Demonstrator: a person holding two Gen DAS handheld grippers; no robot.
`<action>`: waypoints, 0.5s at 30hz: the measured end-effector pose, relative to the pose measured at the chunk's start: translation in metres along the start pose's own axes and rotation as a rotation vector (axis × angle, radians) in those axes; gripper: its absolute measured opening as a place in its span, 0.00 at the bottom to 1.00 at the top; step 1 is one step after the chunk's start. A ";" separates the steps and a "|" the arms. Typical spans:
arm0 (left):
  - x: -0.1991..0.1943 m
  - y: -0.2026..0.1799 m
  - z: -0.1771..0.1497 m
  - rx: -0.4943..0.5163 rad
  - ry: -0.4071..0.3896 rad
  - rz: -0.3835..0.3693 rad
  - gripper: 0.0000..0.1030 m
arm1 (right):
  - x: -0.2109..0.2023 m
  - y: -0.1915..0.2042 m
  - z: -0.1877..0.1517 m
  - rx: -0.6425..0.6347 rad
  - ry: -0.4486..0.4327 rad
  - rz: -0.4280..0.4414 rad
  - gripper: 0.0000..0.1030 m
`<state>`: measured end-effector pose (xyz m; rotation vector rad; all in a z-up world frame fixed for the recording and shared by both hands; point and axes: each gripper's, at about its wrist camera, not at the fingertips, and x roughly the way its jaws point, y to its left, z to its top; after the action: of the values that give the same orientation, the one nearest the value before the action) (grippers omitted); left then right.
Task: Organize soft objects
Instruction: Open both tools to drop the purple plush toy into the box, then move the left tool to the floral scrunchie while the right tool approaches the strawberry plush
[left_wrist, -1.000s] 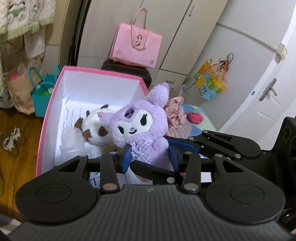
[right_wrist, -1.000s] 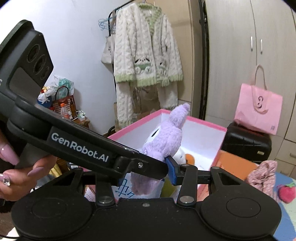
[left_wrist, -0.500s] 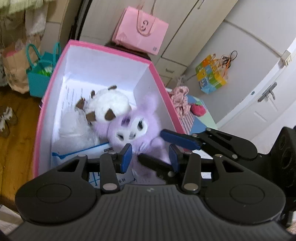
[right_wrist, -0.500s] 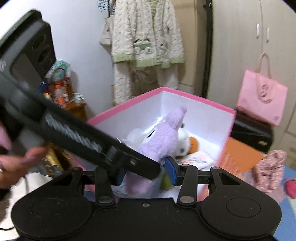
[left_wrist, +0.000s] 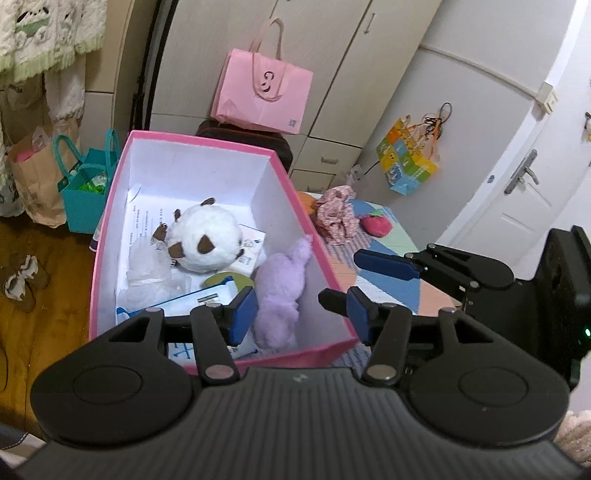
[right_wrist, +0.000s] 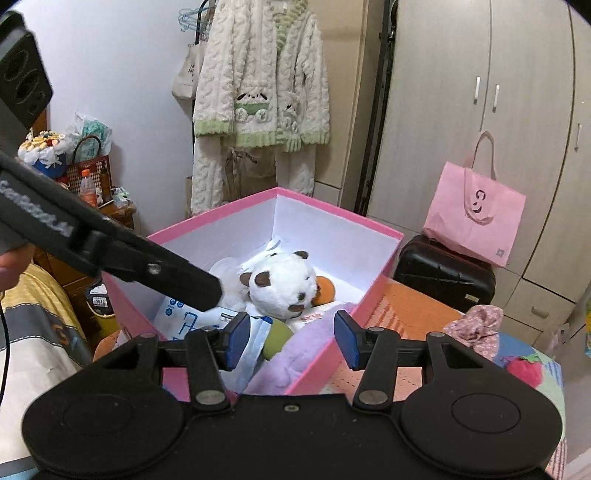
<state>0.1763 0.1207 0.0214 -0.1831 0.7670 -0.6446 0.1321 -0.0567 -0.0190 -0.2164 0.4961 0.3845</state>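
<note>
The left gripper (left_wrist: 301, 314) hangs over the near end of the pink box (left_wrist: 177, 137), its blue pads spread and widening with nothing pinched between them. The purple plush toy (left_wrist: 280, 291) lies inside the box, just beyond and below the left-hand pad, slumped against the box's right inner wall with one ear pointing up toward the rim; neither pad touches it. Farther ahead of the fingers, toward the middle of the box, sits a round white plush with brown ears (left_wrist: 203, 240), with a crumpled clear plastic wrap (left_wrist: 151, 273) to its left and a blue-and-white printed packet (left_wrist: 192, 302) close under the left-hand pad.

The right gripper (right_wrist: 291, 339) also hovers above the box's near corner, pads apart and opening, empty. Seen from the right wrist camera, the purple toy lies below the gap between the fingers, low in the box, clear of both pads. Beyond the right-hand finger of the left gripper, outside the box, a pink floral fabric scrunchie (left_wrist: 338, 214) and a red strawberry plush (left_wrist: 376, 224) rest on a patterned surface. A pink paper bag (left_wrist: 264, 96) stands on a dark suitcase behind the box.
</note>
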 end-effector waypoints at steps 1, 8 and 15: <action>-0.003 -0.004 0.000 0.005 -0.001 -0.006 0.53 | -0.004 -0.003 0.000 0.005 -0.002 0.002 0.54; -0.020 -0.040 0.003 0.069 -0.005 -0.030 0.55 | -0.042 -0.031 -0.006 0.055 -0.008 0.041 0.54; -0.016 -0.086 0.008 0.168 -0.008 -0.068 0.57 | -0.081 -0.081 -0.034 0.161 -0.025 0.002 0.54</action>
<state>0.1327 0.0618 0.0693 -0.0580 0.6973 -0.7685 0.0853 -0.1647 0.0012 -0.0554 0.4999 0.3471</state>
